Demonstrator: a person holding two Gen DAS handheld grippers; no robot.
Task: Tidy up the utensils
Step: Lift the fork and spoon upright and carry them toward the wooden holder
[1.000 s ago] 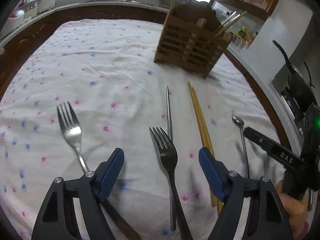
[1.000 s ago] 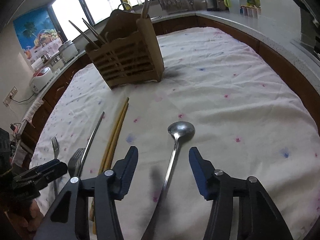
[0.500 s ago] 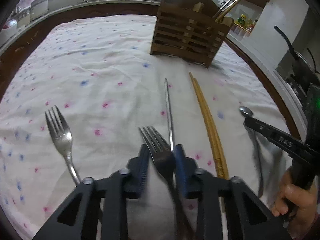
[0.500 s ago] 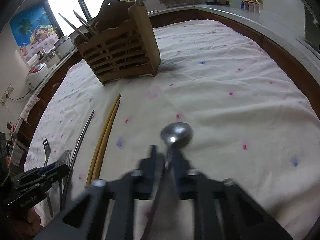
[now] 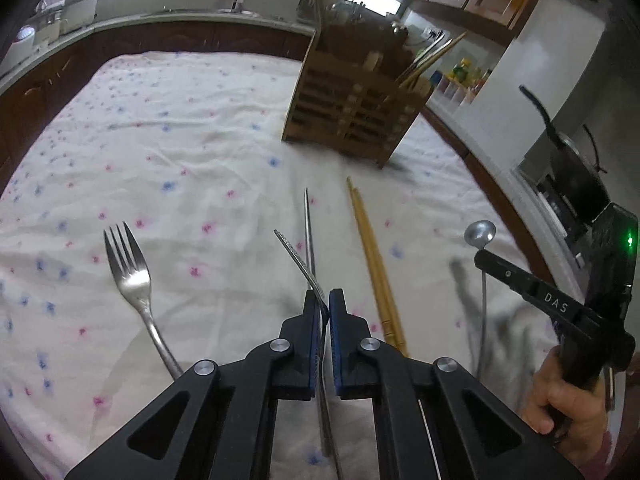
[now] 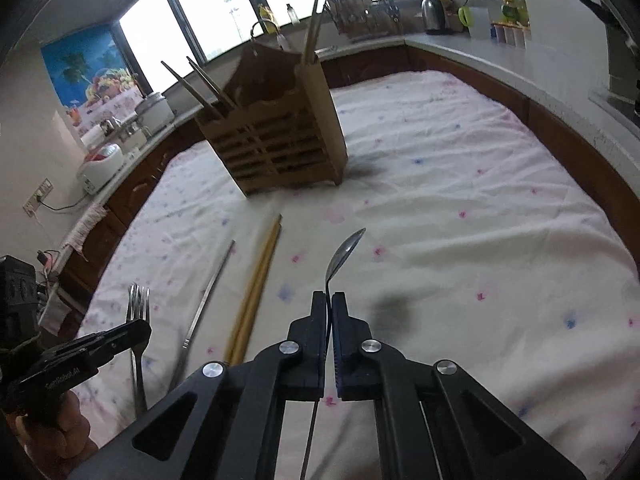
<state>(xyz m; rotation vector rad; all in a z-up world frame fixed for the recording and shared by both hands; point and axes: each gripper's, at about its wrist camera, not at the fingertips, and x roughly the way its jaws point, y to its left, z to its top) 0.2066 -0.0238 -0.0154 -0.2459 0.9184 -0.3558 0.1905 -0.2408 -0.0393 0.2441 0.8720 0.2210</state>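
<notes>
My left gripper (image 5: 324,300) is shut on a dark fork (image 5: 298,258), turned on edge and lifted off the cloth. My right gripper (image 6: 329,300) is shut on a metal spoon (image 6: 345,252), also raised; the spoon's bowl shows in the left wrist view (image 5: 479,234). A silver fork (image 5: 130,276) lies on the cloth to the left. A metal chopstick (image 5: 309,232) and a pair of wooden chopsticks (image 5: 374,264) lie ahead. The wooden utensil holder (image 5: 356,112) stands beyond, with chopsticks in it; it also shows in the right wrist view (image 6: 276,136).
A white floral tablecloth (image 5: 180,152) covers the table. A kitchen counter (image 6: 460,46) with a kettle and jars runs behind. A black pan (image 5: 576,172) sits on a stove at the right. A rice cooker (image 6: 100,164) stands at the left in the right wrist view.
Both grippers closed, the left on the dark fork and the right on the spoon, then lifted them off the cloth. The fork has turned on edge.
</notes>
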